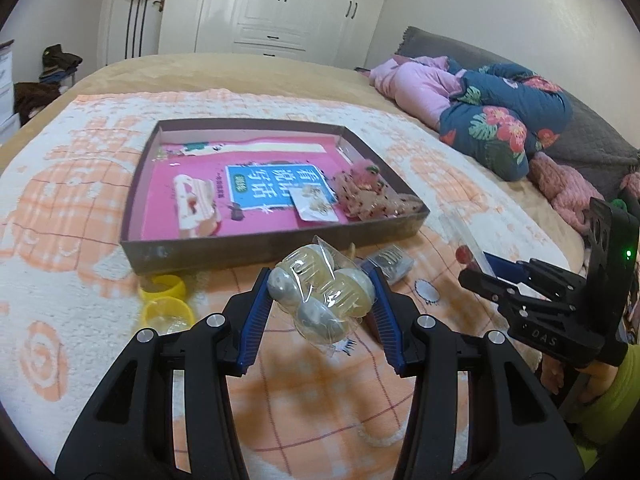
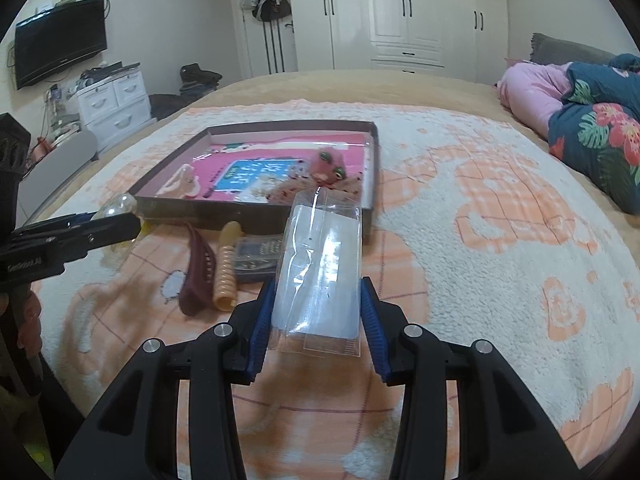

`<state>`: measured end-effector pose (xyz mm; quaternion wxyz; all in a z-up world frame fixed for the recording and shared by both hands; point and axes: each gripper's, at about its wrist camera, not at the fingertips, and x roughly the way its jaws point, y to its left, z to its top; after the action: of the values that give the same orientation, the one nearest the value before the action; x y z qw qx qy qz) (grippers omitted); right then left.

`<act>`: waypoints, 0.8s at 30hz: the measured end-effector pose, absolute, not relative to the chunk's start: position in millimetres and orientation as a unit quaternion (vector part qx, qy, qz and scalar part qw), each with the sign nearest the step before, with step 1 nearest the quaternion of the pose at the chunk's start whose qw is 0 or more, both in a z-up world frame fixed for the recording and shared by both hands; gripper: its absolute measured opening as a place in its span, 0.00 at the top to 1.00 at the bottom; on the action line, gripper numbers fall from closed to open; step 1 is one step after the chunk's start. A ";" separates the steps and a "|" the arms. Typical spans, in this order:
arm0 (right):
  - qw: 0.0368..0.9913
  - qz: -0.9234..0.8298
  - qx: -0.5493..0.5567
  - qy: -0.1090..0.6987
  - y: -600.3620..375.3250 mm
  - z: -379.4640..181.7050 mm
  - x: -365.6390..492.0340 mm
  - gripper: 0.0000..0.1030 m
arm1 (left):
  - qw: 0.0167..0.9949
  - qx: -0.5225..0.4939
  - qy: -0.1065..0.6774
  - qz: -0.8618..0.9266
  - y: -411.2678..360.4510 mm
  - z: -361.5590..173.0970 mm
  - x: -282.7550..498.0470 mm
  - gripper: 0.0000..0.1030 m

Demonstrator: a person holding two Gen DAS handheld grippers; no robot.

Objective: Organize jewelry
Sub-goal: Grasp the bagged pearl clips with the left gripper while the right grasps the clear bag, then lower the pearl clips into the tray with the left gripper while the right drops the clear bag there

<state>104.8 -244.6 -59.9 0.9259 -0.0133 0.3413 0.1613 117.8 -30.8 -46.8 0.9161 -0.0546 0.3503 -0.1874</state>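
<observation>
In the left wrist view my left gripper (image 1: 320, 280) is shut on a clear bag of yellowish and grey hair claws (image 1: 320, 300), held above the blanket. In the right wrist view my right gripper (image 2: 319, 284) is shut on a flat clear plastic packet (image 2: 320, 268), also lifted. Beyond both lies a shallow brown tray (image 1: 280, 242) (image 2: 248, 216) lined with a pink book. In it are a white and pink clip (image 1: 196, 204), an earring card (image 1: 316, 204) and a pink fabric piece (image 1: 364, 188). Each gripper shows at the edge of the other's view (image 1: 476, 276) (image 2: 120, 220).
On the orange and white blanket (image 2: 480, 240) before the tray lie two yellow caps (image 1: 166, 300), a maroon clip (image 2: 196, 276), a beige spiral clip (image 2: 226, 276) and a dark comb pack (image 2: 256, 256). Floral and pink bedding (image 1: 500, 132) is piled at the right.
</observation>
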 end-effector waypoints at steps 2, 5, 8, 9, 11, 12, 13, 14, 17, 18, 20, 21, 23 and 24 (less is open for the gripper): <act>0.926 0.165 -0.016 0.340 -240.2 -57.4 104.8 0.61 | 0.918 -0.058 0.347 -0.184 -26.7 -44.8 118.3 0.62; 0.926 0.171 -0.018 0.338 -234.1 -53.2 106.0 0.61 | 0.921 -0.062 0.341 -0.178 -19.3 -42.0 118.0 0.62; 0.925 0.177 -0.020 0.336 -227.6 -49.1 107.1 0.61 | 0.923 -0.068 0.337 -0.173 -13.3 -39.5 118.2 0.62; 0.925 0.178 -0.022 0.335 -225.6 -48.1 107.6 0.61 | 0.924 -0.070 0.336 -0.172 -10.6 -38.5 118.6 0.62; 0.925 0.183 -0.024 0.333 -221.4 -46.1 109.0 0.61 | 0.925 -0.072 0.333 -0.169 -7.3 -37.3 119.2 0.62; 0.924 0.185 -0.025 0.332 -218.9 -44.9 110.1 0.61 | 0.926 -0.073 0.332 -0.167 -5.2 -36.4 119.4 0.62; 0.924 0.189 -0.026 0.331 -215.9 -43.4 111.2 0.61 | 0.926 -0.075 0.331 -0.166 -3.2 -35.8 119.3 0.62; 0.924 0.191 -0.028 0.330 -213.5 -42.2 112.4 0.61 | 0.927 -0.075 0.330 -0.164 -1.4 -35.6 119.9 0.62; 0.924 0.198 -0.031 0.327 -207.0 -39.4 116.2 0.61 | 0.928 -0.082 0.327 -0.160 4.6 -34.8 121.6 0.62; 0.924 0.200 -0.032 0.326 -204.7 -38.5 117.1 0.61 | 0.928 -0.083 0.326 -0.158 6.6 -34.0 122.3 0.62; 0.923 0.204 -0.034 0.323 -199.6 -36.1 121.2 0.61 | 0.930 -0.085 0.323 -0.155 9.5 -32.8 124.2 0.61; 0.923 0.206 -0.035 0.322 -197.7 -35.3 122.8 0.61 | 0.930 -0.087 0.322 -0.153 11.3 -32.2 125.9 0.61; 0.924 0.208 -0.037 0.319 -193.1 -33.2 127.5 0.61 | 0.931 -0.090 0.321 -0.150 13.8 -31.3 129.4 0.62; 0.924 0.209 -0.037 0.318 -190.6 -32.2 129.4 0.61 | 0.932 -0.091 0.320 -0.148 15.3 -30.9 132.0 0.61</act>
<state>129.4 -190.6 -32.2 0.9240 -0.0370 0.3179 0.2093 132.0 15.3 -30.9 0.9315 -0.0906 0.3197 -0.1479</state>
